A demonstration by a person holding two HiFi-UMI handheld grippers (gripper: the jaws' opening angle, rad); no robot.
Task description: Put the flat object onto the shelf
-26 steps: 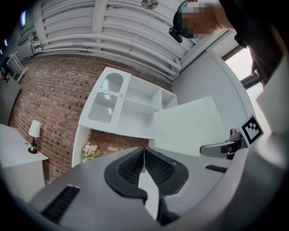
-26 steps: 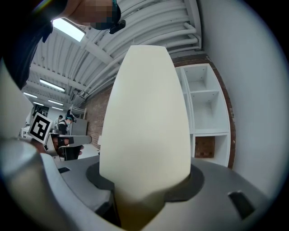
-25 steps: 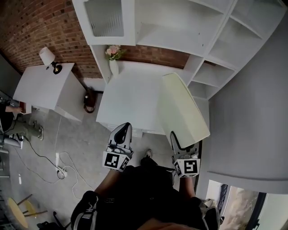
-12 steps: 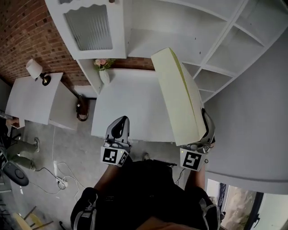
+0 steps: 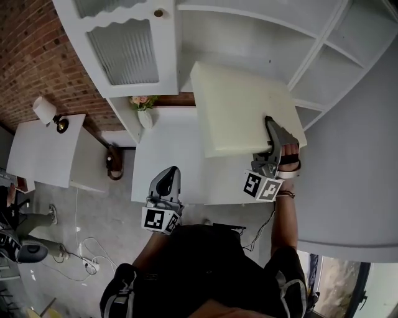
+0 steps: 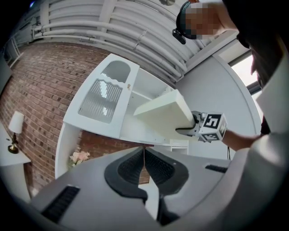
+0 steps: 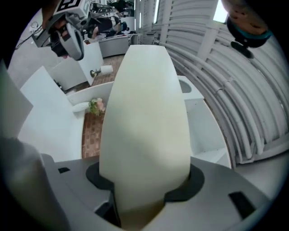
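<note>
Home-style room, likely staged living space. Bare brick wall [image 5: 31, 56] at far left. Tall white shelf unit [image 5: 323, 68] with open compartments at far right; cabinet door [image 5: 124, 53] with ribbed glass and round knob [image 5: 160, 13]. White table [image 5: 165, 149] below, vase of pink flowers [image 5: 143, 110] at its far edge. Side table [image 5: 43, 152] at left carries lamp [image 5: 45, 110]. Grey concrete floor [image 5: 93, 217], loose cables [image 5: 81, 258]. Ribbed ceiling [image 6: 113, 27] overhead.
</note>
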